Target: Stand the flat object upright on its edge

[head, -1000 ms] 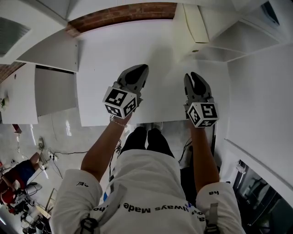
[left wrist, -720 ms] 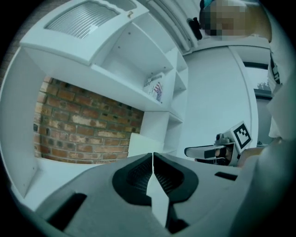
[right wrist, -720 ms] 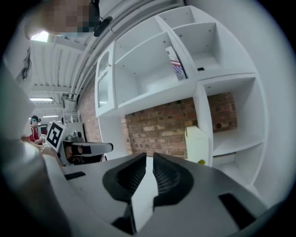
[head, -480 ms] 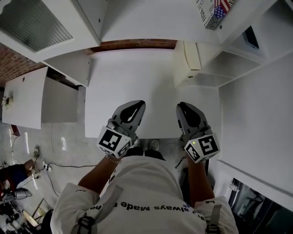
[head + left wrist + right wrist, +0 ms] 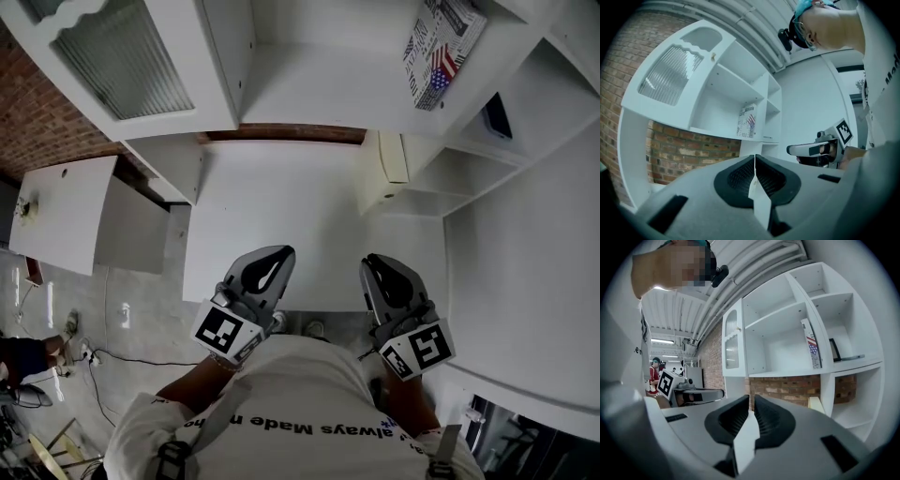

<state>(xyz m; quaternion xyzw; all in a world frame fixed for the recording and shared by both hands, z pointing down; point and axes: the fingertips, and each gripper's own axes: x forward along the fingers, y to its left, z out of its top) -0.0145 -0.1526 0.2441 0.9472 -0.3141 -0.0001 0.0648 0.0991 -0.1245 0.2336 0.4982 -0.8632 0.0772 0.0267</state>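
A flat book [image 5: 442, 45] with a flag-print cover stands upright on an upper shelf at the back right; it also shows in the left gripper view [image 5: 746, 122] and the right gripper view [image 5: 811, 344]. A cream flat slab [image 5: 394, 157] rests on edge against the shelf divider at the back of the white tabletop [image 5: 281, 206]. My left gripper [image 5: 281, 253] and right gripper [image 5: 372, 262] hover side by side over the table's near edge. Both are shut with nothing between the jaws [image 5: 754, 159] [image 5: 751, 401], and far from both objects.
White shelving [image 5: 375, 84] rises behind the table, with a ribbed-glass cabinet door [image 5: 122, 66] at left. A dark flat frame [image 5: 497, 117] leans in a right-hand shelf. A brick wall [image 5: 37, 122] lies behind. A lower white table [image 5: 56, 206] stands at far left.
The head view has tilted up, bringing the upper shelves and book into sight. Both grippers have slid back toward the table's near edge, and the right jaws have closed.
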